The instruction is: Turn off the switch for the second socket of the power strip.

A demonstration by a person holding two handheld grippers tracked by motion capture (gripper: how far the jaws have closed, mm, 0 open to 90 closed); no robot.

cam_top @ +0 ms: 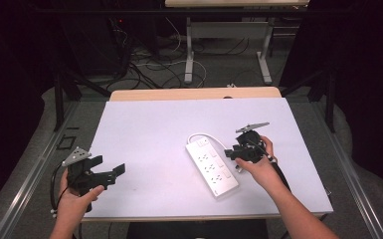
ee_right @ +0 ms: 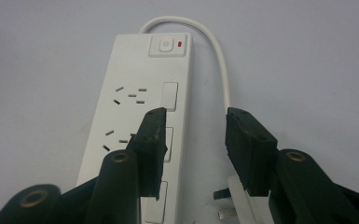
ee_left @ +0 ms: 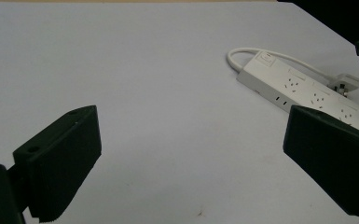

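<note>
Plug (ee_right: 233, 198) lies between right gripper's (ee_right: 193, 140) fingers.

White rectangular plastic power strip (ee_right: 135, 116): smooth, slightly glossy; pale surface (cam_top: 149, 129): matt, paper-like; black plastic right gripper (ee_right: 193, 140): matt, scuffed.

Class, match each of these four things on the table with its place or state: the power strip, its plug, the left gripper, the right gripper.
Things:
1. power strip
2. plug
3. left gripper
4. right gripper

Places or states:
A. jaws wide apart over bare table
B. lies slanted on the white table
C. jaws astride the strip's edge
D. at the end of the white cord

Pairs: 1-B, 2-D, 3-A, 4-C
</note>
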